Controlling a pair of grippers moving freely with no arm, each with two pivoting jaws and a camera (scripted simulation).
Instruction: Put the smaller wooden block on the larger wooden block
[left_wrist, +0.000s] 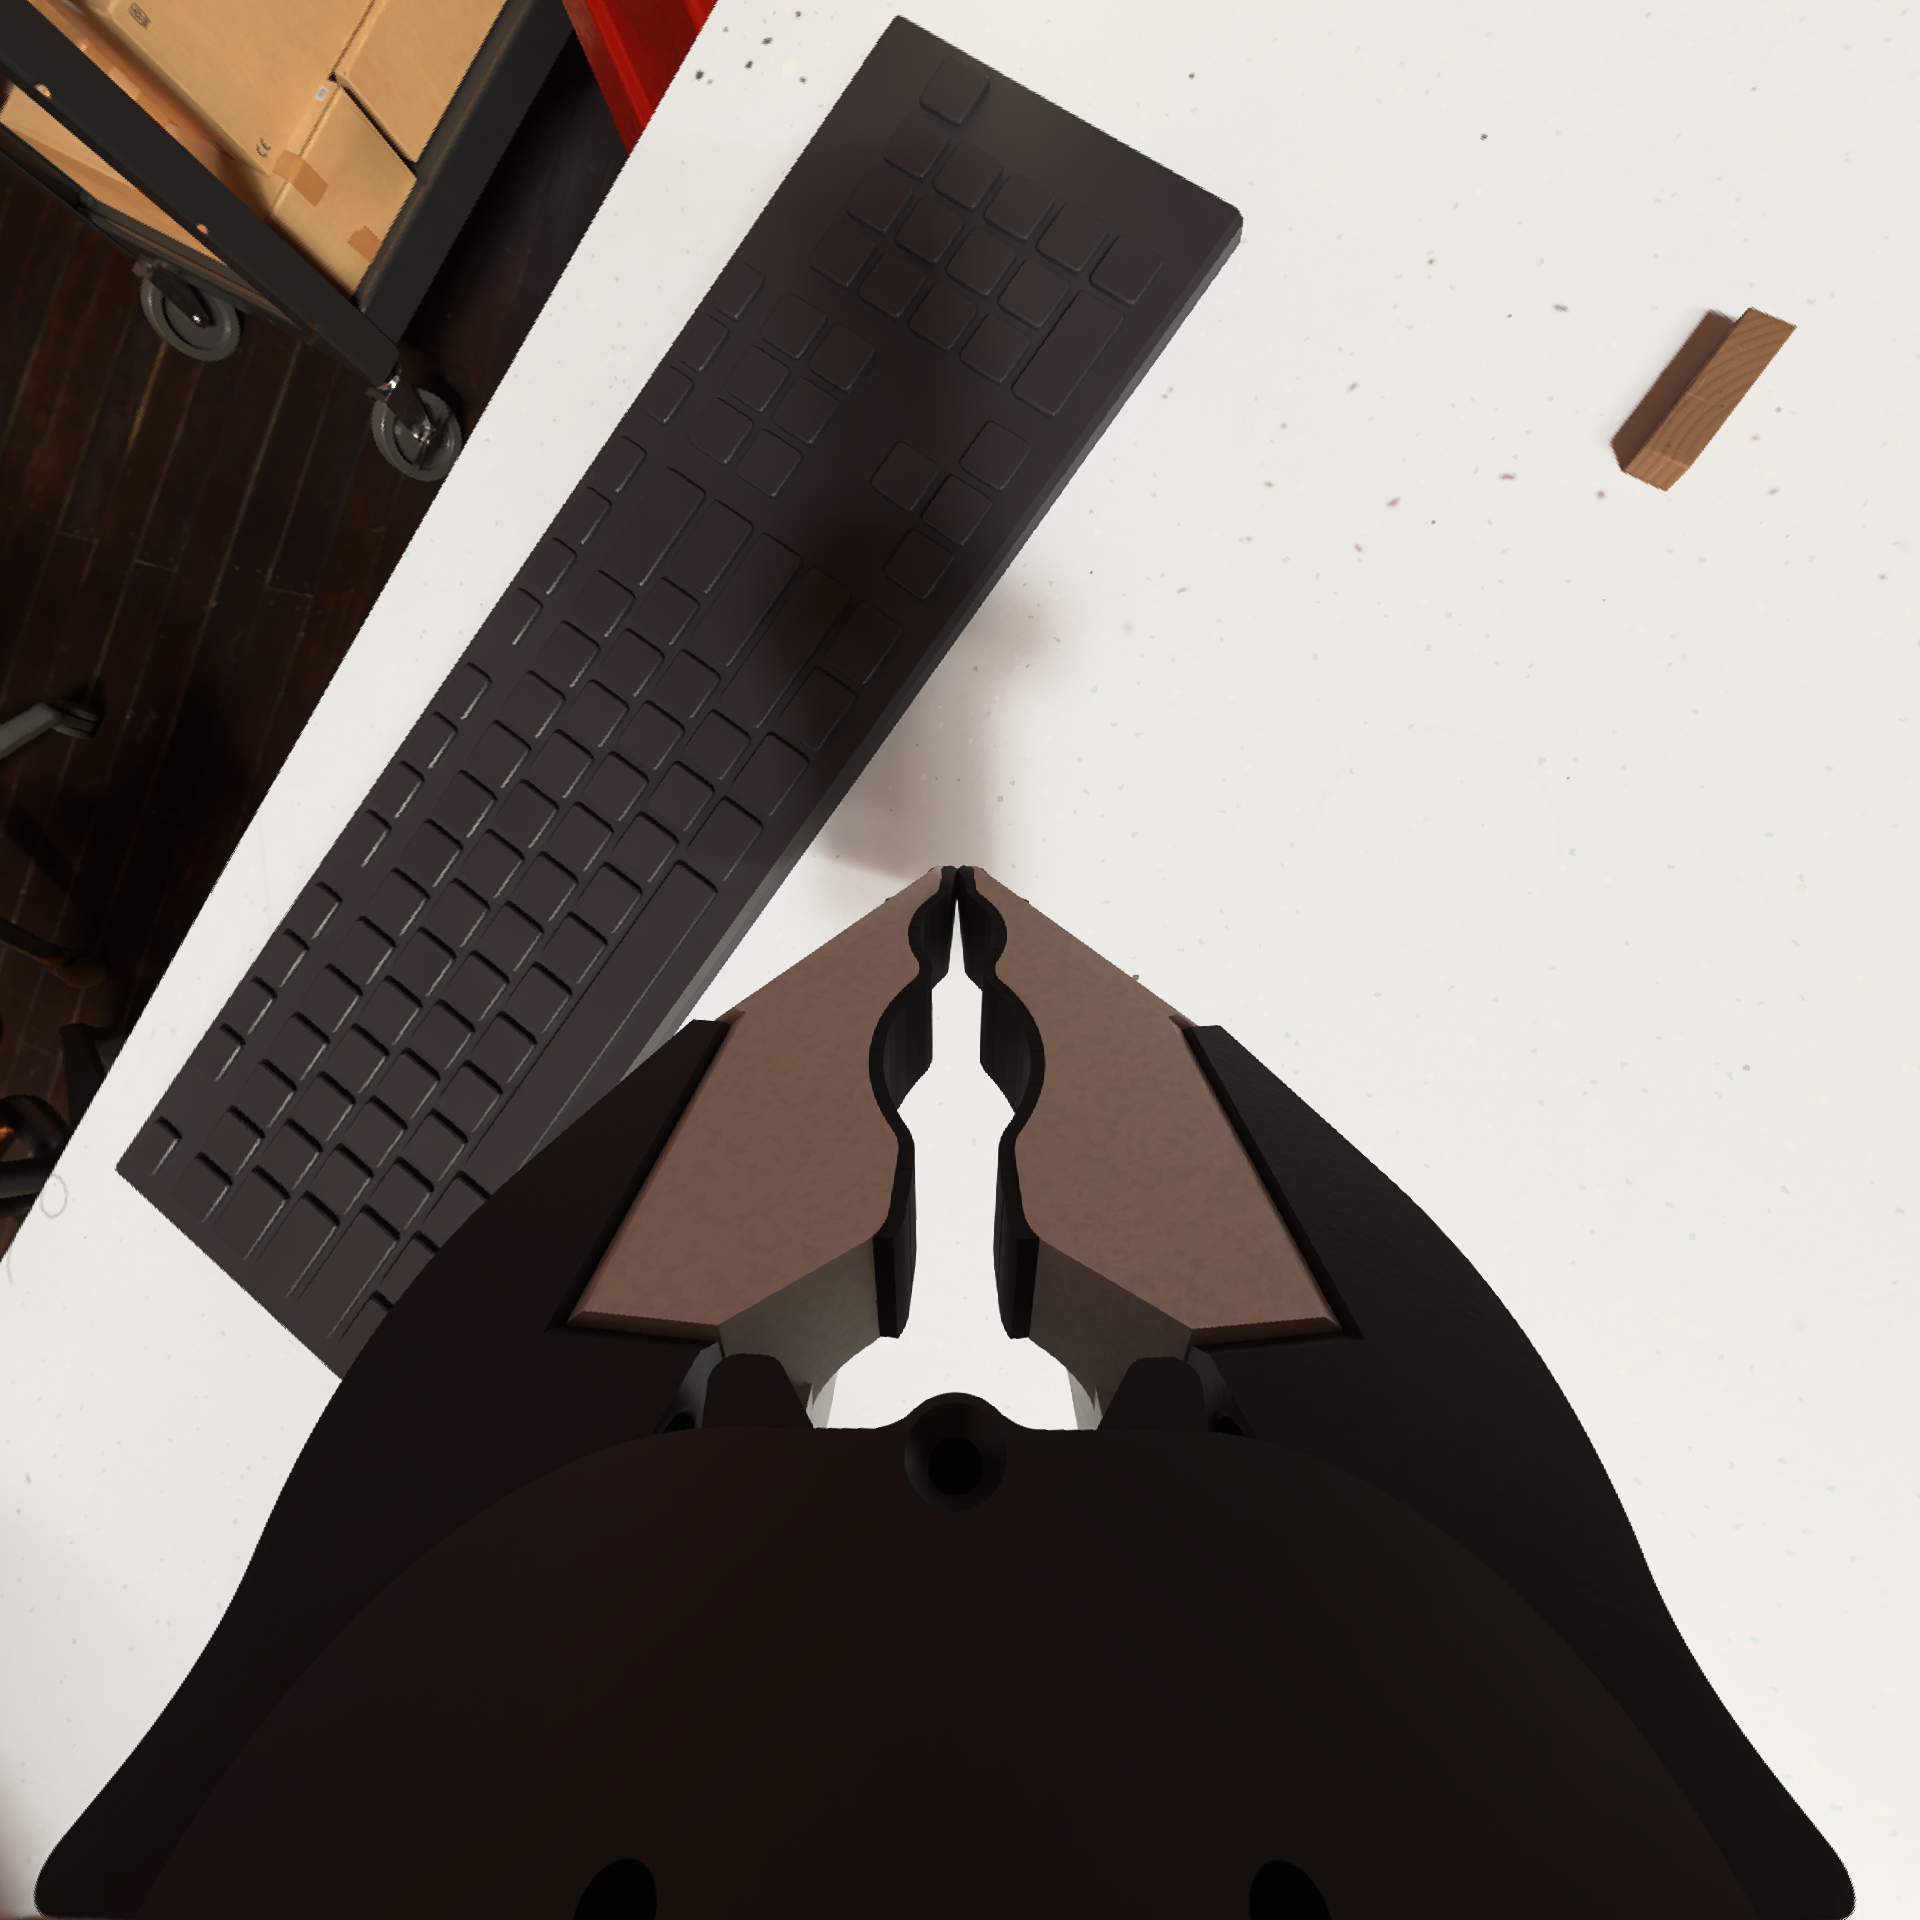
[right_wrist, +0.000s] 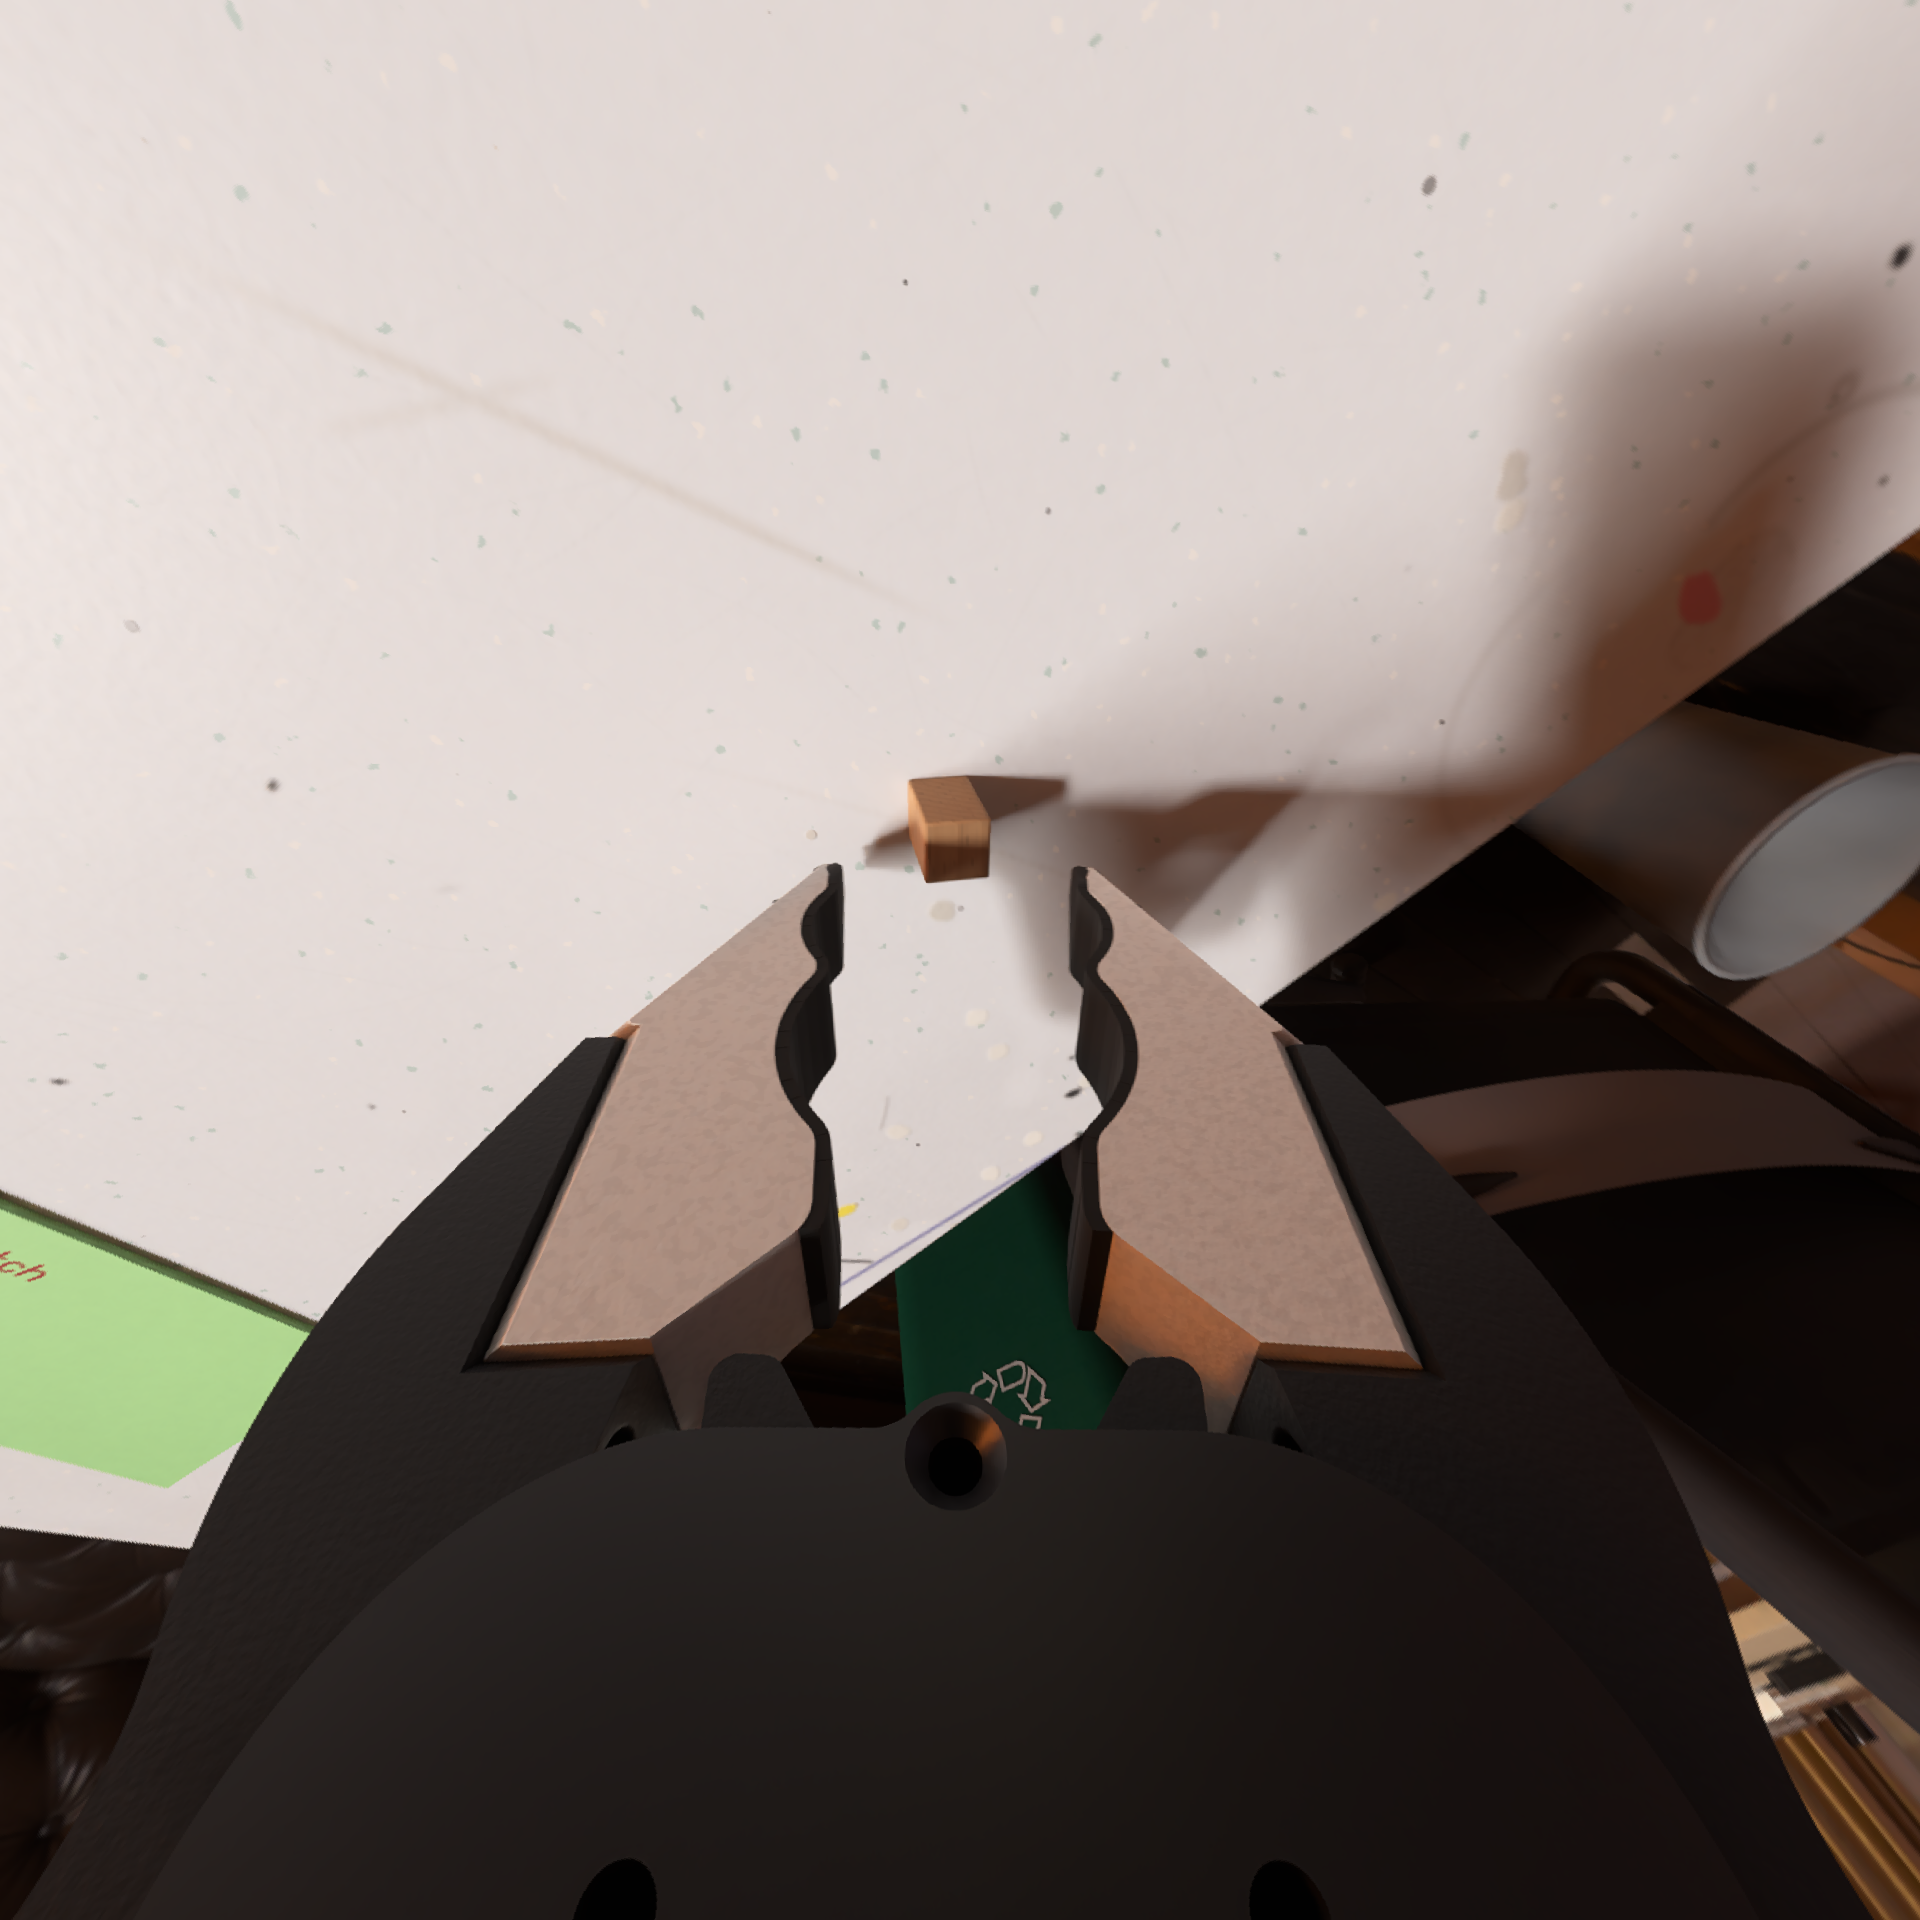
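Observation:
In the left wrist view a long brown wooden block (left_wrist: 1704, 398) lies on the white speckled table (left_wrist: 1351, 727) at the upper right, far from my left gripper (left_wrist: 957, 873), which is shut and empty above the table beside a keyboard. In the right wrist view a small wooden block (right_wrist: 948, 828) sits on the table near its edge, just beyond my right gripper (right_wrist: 956, 878). The right gripper is open and empty, and the block lies ahead of the gap between its fingertips.
A black keyboard (left_wrist: 665, 707) lies diagonally along the table's left edge. A cart with cardboard boxes (left_wrist: 260, 135) stands on the dark floor beyond. In the right wrist view a green sheet (right_wrist: 114, 1361) lies at the left; a green bin (right_wrist: 987, 1330) and a grey tube (right_wrist: 1808, 862) lie past the table edge.

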